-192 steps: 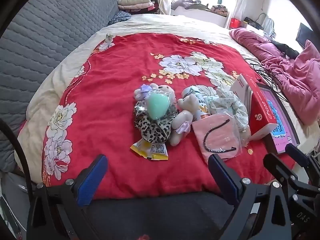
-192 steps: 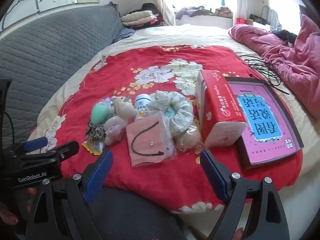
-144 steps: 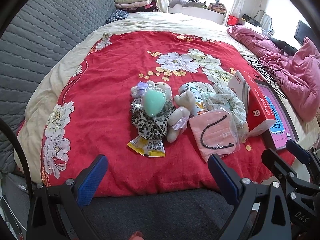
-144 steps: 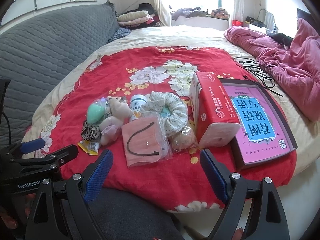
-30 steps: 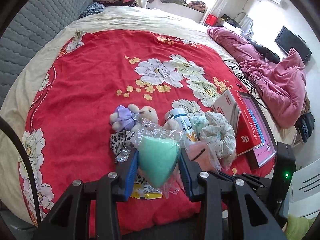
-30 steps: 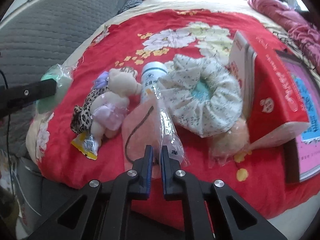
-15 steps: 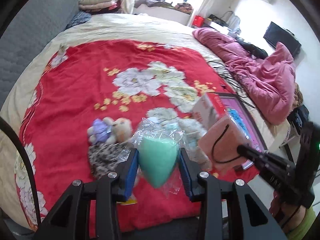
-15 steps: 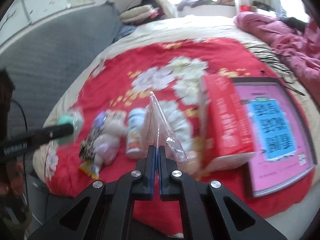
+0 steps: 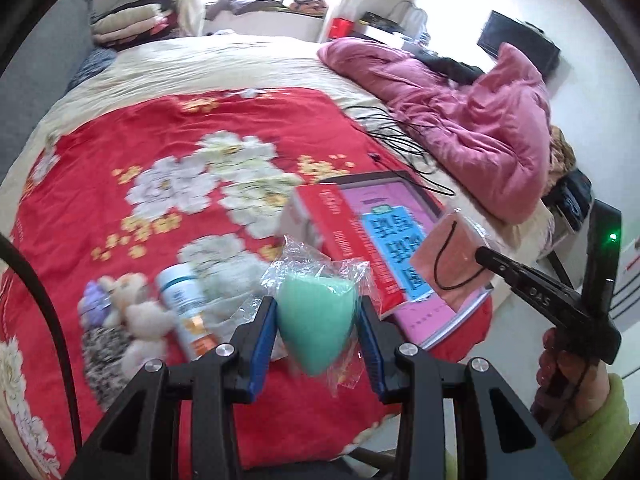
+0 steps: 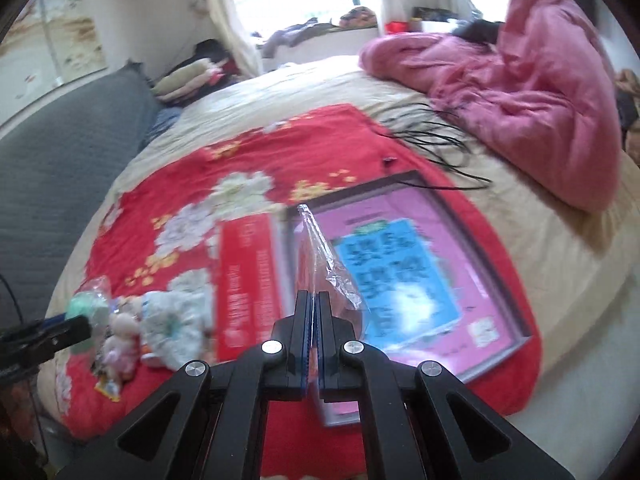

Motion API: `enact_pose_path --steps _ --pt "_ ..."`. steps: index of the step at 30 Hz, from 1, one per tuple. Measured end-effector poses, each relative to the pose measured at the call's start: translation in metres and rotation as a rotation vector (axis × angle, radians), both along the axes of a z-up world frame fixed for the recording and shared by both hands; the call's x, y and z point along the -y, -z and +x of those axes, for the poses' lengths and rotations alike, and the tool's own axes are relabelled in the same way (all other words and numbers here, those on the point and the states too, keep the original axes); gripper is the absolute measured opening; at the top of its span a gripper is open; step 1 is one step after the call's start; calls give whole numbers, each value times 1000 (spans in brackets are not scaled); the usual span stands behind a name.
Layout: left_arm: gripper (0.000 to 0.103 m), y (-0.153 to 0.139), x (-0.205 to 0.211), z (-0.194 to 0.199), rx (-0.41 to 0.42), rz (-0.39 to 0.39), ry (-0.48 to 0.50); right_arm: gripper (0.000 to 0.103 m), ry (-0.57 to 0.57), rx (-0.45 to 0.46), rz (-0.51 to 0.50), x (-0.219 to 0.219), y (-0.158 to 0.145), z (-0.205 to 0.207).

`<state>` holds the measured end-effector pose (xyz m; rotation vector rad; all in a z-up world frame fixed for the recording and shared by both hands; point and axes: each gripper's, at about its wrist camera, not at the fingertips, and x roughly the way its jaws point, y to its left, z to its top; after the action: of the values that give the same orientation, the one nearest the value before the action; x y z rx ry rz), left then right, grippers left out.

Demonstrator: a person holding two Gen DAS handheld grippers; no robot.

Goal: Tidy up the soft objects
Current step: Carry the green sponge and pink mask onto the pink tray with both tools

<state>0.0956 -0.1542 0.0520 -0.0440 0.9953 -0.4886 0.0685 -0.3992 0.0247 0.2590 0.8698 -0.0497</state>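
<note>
Sponge, mint teardrop in clear wrap, clamped in left gripper, right gripper pinching bagged pink mask.

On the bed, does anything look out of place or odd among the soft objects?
Yes. A hard white bottle lies tipped on its side among the plush toys and the floral scrunchie. Black cables also sprawl loose across the bed beside the pink duvet.

the left gripper now carries the bagged green sponge above the bed. the right gripper lifts the bagged pink mask over the pink book.
</note>
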Motion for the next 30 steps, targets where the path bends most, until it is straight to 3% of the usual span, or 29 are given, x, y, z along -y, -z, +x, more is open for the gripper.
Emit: enact_pose_path --steps 6,15,30 --pt "40 4 65 9 -6 22 77 2 27 -36 -15 40 19 -1" --pt "40 27 156 21 -32 115 170 2 32 -127 -30 76 56 5" --pt "40 86 213 31 -102 269 226 6 47 -207 -113 101 90 5"
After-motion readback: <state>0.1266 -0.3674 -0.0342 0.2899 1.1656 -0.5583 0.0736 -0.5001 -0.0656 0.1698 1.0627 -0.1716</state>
